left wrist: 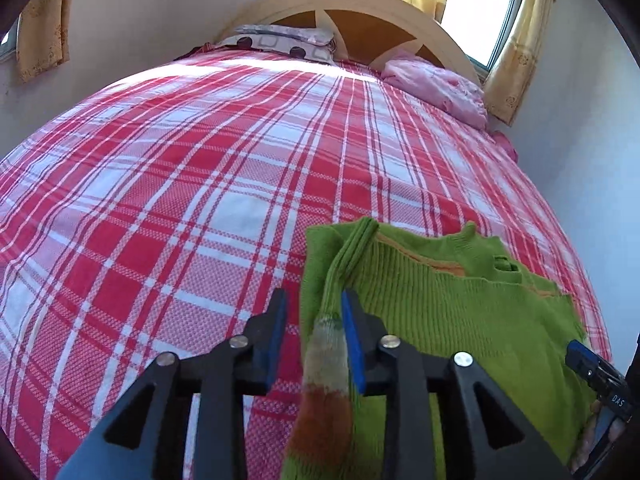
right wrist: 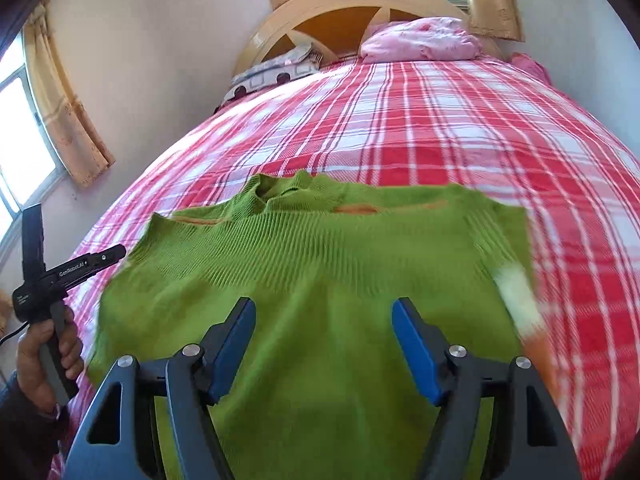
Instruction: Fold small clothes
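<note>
A small green knit sweater (right wrist: 320, 264) lies flat on the red plaid bed (right wrist: 480, 128), neck toward the headboard. In the left wrist view the sweater (left wrist: 460, 300) sits at lower right, and its left sleeve (left wrist: 332, 336), with an orange and white striped cuff, runs between my left gripper's (left wrist: 314, 304) blue fingers. The jaws stand partly apart around the sleeve without clearly pinching it. My right gripper (right wrist: 324, 312) is open wide over the sweater's lower body, holding nothing. The right sleeve (right wrist: 516, 280) lies folded along the sweater's right side, blurred.
The left gripper (right wrist: 64, 272) shows in a hand at the left of the right wrist view. A pink pillow (right wrist: 420, 40), a patterned pillow (right wrist: 276, 72) and a wooden headboard (right wrist: 340, 4) are at the far end. Walls flank both sides of the bed.
</note>
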